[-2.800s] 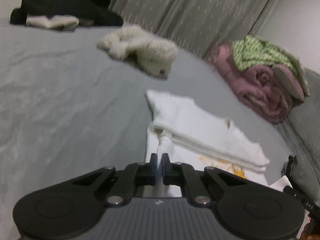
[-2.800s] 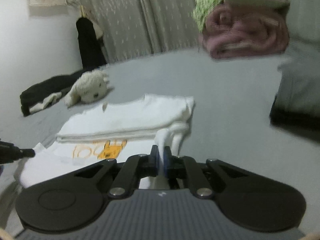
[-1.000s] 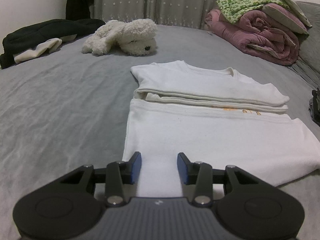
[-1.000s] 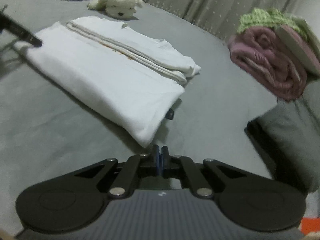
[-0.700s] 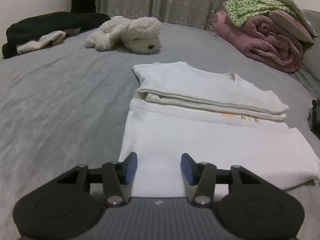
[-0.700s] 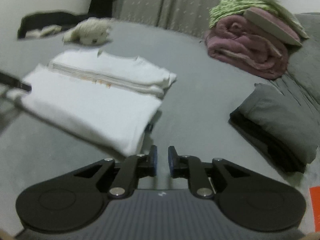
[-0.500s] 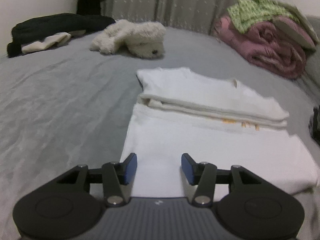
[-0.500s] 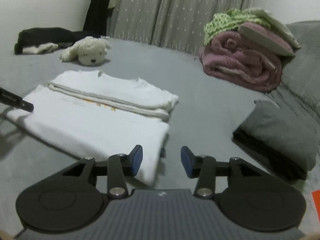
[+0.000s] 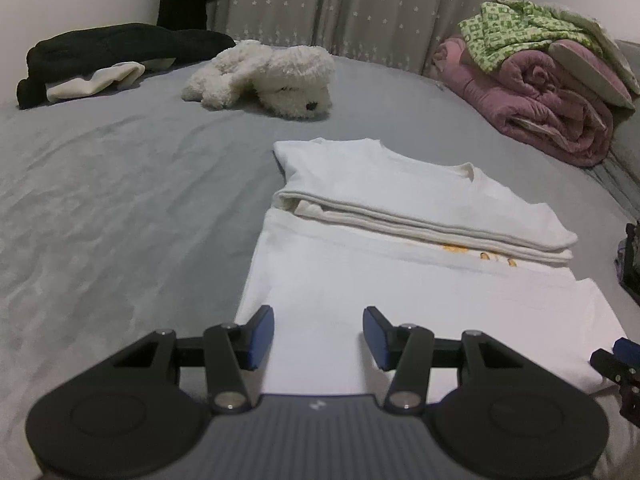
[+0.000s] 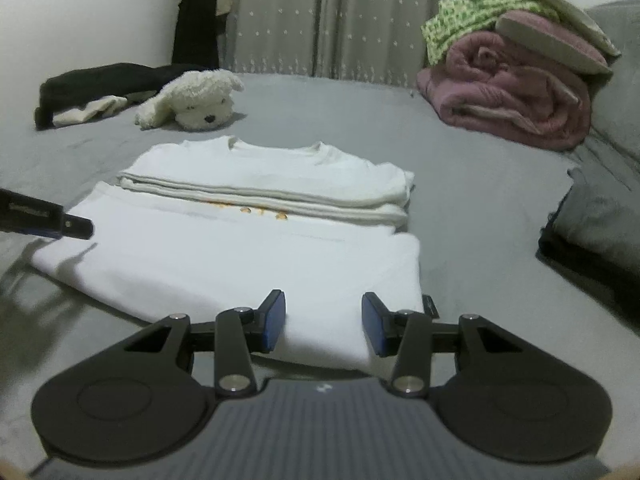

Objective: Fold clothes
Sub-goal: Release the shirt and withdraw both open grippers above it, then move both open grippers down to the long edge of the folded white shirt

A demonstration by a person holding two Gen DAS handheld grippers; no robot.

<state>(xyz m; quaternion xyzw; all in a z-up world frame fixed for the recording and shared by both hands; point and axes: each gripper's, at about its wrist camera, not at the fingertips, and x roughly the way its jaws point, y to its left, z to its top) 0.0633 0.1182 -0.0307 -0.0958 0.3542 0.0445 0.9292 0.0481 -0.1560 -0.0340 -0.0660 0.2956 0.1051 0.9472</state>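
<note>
White shirt (image 9: 420,292), just beyond both tongs

Dim, soft light; fisheye-warped edges

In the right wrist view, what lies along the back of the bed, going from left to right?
Black clothes → plush dog → pink quilt with a green cloth on top.

One white T-shirt (image 9: 420,280), one plush dog (image 9: 268,76), two grippers (image 9: 319,334)
</note>
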